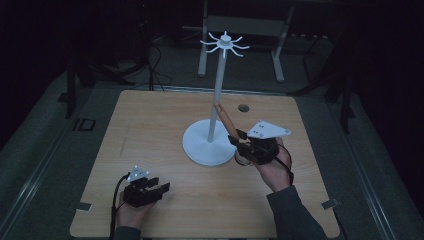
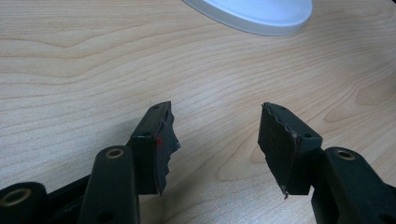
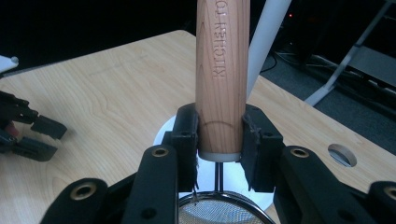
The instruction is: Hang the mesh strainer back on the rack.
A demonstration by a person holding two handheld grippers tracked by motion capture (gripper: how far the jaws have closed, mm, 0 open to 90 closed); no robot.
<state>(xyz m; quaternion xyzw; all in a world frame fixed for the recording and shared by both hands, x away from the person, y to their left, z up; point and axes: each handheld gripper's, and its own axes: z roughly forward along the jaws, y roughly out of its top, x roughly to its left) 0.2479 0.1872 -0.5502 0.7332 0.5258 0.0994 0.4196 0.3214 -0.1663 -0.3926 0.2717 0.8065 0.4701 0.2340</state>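
Dim room, pale wooden table — on it stands a white rack with a round base, tall pole and hooked crown. Beside the base, the right gripper is clamped on the light wooden handle of a small metal mesh strainer; the handle rises between the jaws toward the pole, the mesh bowl hanging below them. Well apart, the left gripper rests with jaws wide and empty.
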